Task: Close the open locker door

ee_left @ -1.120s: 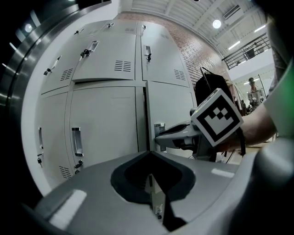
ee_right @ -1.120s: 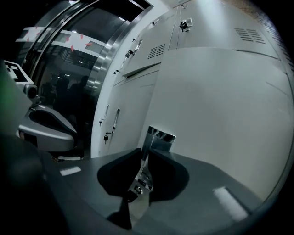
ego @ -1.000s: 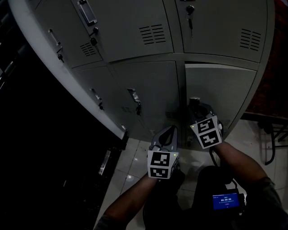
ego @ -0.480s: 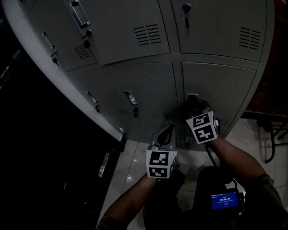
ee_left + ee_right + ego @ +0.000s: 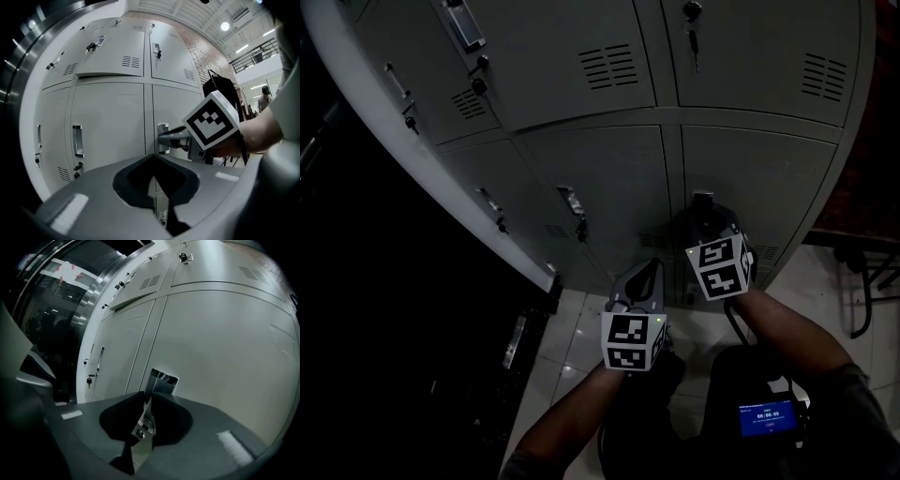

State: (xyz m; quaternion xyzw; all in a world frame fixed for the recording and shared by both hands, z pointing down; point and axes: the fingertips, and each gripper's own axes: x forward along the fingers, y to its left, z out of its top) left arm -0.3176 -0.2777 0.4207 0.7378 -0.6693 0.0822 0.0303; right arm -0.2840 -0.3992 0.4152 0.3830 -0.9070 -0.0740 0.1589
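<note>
Gripping the door handle (image 5: 143, 422), the right tongs (image 5: 149, 398) have their jaws drawn in on its thin metal pull, which stands between the tips. The jaws have just eased apart a shade, yet the pull is clasped. The locker door (image 5: 764, 173) lies straight ahead of these tongs, and in the head view it sits flush with the doors around it, with no gap showing along its edge.

The left tongs (image 5: 152, 158) are clenched with nothing between them. They hang clear of the lockers, just to the left of the right tongs and a little behind them, pointing at the seam beside the door. Seen from the left tongs, the right tongs' tips reach into the handle's recess, ahead and slightly to the right. A neighbouring handle (image 5: 77, 140) stands well to the left of the left tongs. A key (image 5: 692, 36) hangs from a lock well above the right tongs. The tiled floor (image 5: 572, 328) lies beneath both.
</note>
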